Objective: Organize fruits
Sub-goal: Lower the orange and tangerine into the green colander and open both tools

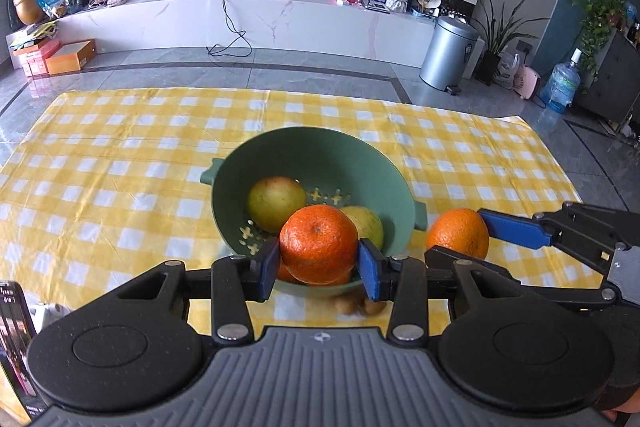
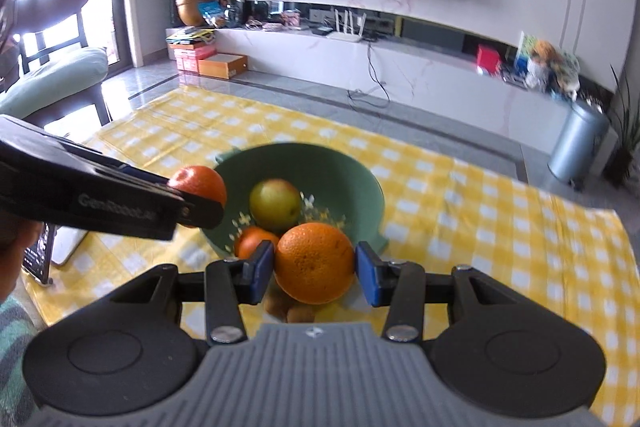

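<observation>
A green colander bowl (image 1: 320, 155) stands on the yellow checked cloth (image 1: 120, 147); it holds a yellow-green apple (image 1: 274, 203), a second pale fruit (image 1: 368, 225) and a small orange fruit (image 2: 254, 241). My left gripper (image 1: 318, 263) is shut on a tangerine (image 1: 318, 243) above the bowl's near rim. My right gripper (image 2: 314, 267) is shut on an orange (image 2: 314, 261) just beside the bowl (image 2: 340, 163); it shows in the left wrist view (image 1: 458, 233) at right. The left gripper with its tangerine (image 2: 198, 183) shows at left in the right wrist view.
Small brown nuts or fruits (image 1: 360, 305) lie on the cloth under the grippers. A phone (image 2: 40, 255) and a white device lie at the cloth's left edge. Beyond are a tiled floor, a TV console, a metal bin (image 1: 450, 53) and a chair (image 2: 56, 67).
</observation>
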Available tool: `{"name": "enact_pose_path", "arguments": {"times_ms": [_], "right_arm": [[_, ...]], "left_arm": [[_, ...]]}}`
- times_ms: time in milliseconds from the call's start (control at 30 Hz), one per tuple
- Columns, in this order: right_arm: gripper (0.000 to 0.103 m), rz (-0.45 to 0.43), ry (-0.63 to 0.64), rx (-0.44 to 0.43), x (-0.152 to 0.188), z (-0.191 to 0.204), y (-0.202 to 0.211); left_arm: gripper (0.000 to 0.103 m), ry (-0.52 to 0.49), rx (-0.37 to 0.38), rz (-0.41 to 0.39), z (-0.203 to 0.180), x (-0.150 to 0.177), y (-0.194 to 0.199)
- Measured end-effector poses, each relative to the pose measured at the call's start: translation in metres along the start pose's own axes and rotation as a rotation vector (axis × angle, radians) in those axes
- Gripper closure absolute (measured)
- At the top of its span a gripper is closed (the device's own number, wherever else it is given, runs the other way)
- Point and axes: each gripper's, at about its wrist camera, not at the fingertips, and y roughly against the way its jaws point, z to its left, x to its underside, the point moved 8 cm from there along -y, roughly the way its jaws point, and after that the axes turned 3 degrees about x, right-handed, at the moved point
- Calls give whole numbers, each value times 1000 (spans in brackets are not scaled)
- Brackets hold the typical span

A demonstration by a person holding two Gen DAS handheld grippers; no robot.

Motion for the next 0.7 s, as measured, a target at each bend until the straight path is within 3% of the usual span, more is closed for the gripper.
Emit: {"name": "enact_pose_path", "arguments": {"times_ms": [200,400,700], "right_arm": [[61,-12,56,-25,-24,10,-16],[61,39,81,-59,-31,12,-45],[61,123,91,-84,-26,7,-93]], "left_arm": [[56,7,29,16,14,-13,-10],[56,58,93,86,35,-13,-34],[56,76,89,153,50,-10,-65]]}}
